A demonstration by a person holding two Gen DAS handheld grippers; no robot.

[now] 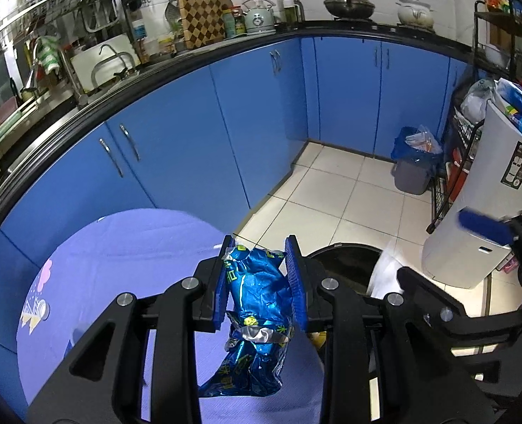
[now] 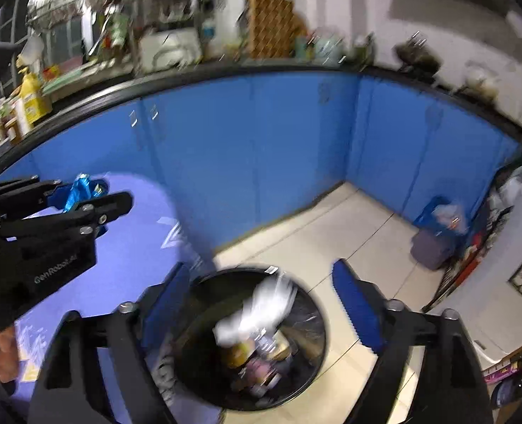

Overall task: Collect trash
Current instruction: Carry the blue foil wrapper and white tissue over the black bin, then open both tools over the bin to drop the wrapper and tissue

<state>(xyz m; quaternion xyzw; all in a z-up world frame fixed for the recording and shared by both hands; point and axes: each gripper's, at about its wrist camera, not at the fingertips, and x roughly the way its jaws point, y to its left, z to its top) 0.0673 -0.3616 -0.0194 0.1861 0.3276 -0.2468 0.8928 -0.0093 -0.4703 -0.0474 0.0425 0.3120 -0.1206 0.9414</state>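
Observation:
My left gripper (image 1: 261,247) is shut on a crumpled shiny blue foil wrapper (image 1: 257,314), which hangs from its blue pads above the purple tablecloth (image 1: 119,265). The same gripper and wrapper (image 2: 80,189) show at the left of the blurred right wrist view. My right gripper (image 2: 264,279) is open and empty, directly above a round black trash bin (image 2: 306,364). A white crumpled piece (image 2: 261,311) lies on top of the trash in the bin, or is falling into it; the blur hides which. The bin's rim (image 1: 345,247) shows behind my left gripper.
Blue kitchen cabinets (image 1: 261,106) curve around the tiled floor (image 1: 349,190). A small grey bin with a blue bag (image 1: 414,166) stands in the far corner. A white appliance (image 1: 480,212) and a black wire rack stand at the right.

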